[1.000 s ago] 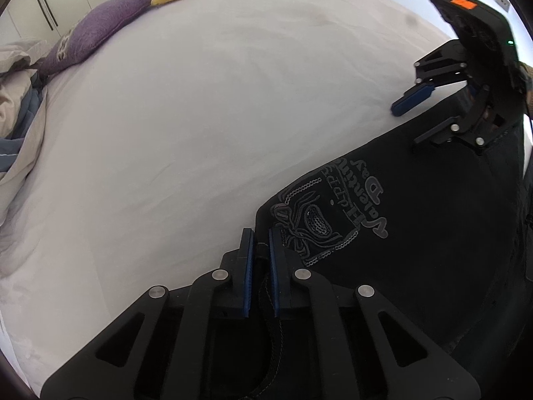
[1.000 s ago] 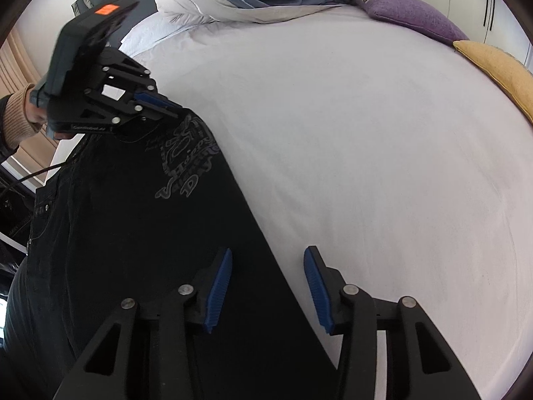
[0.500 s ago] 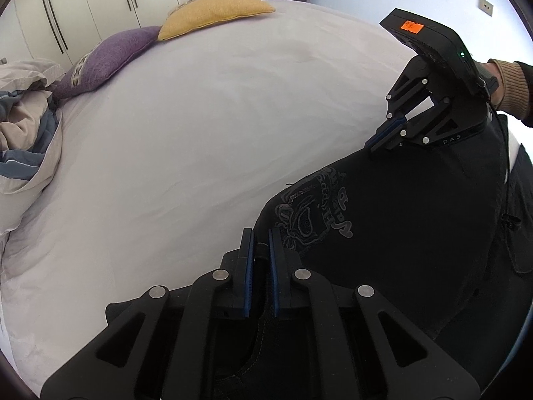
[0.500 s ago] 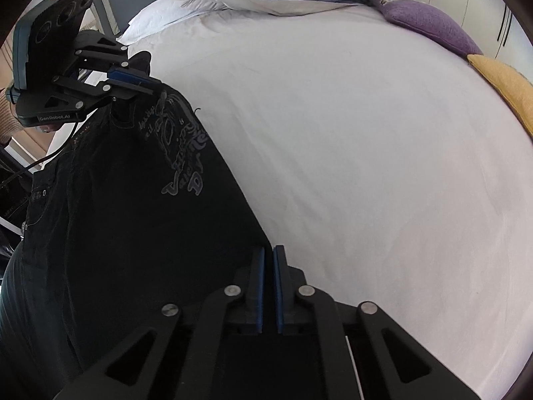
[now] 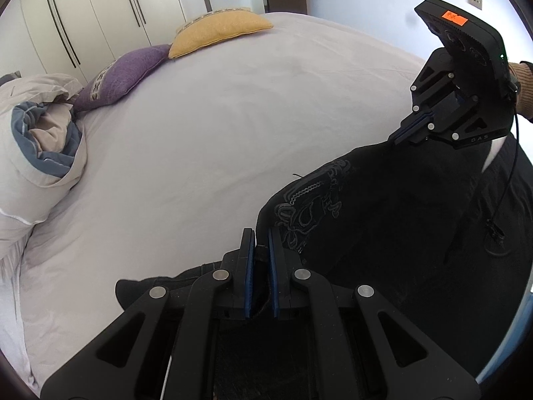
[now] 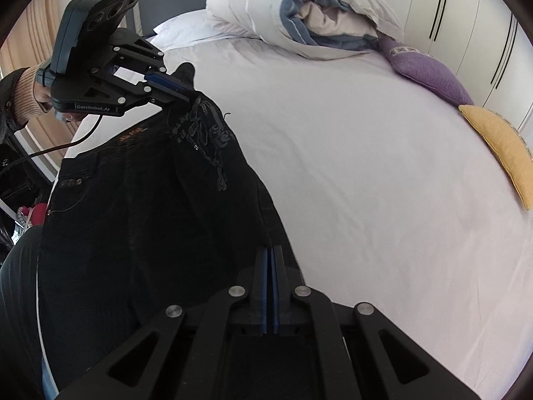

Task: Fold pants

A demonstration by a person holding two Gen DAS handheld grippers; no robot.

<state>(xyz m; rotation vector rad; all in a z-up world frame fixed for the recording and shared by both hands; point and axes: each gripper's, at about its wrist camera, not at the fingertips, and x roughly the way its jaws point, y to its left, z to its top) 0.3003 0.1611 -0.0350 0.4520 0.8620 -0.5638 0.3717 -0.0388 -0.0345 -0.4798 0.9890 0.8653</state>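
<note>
The black pants (image 5: 393, 220) with grey embroidery hang between my two grippers above the near edge of the white bed (image 5: 216, 140). My left gripper (image 5: 261, 243) is shut on one top corner of the pants. My right gripper (image 6: 269, 256) is shut on the other edge of the pants (image 6: 140, 200). In the left wrist view the right gripper (image 5: 401, 131) is at the upper right, pinching the fabric. In the right wrist view the left gripper (image 6: 180, 88) is at the upper left, holding the embroidered corner up.
A rolled white and blue duvet (image 6: 306, 23) lies at the head of the bed. A purple cushion (image 6: 426, 70) and a yellow cushion (image 6: 499, 146) lie along the far side by the white wardrobe doors (image 5: 83, 23). The person's sleeve (image 6: 20, 93) shows at the left.
My right gripper closed on the pants edge. Both grippers have risen, lifting the pants' top edge off the bed.
</note>
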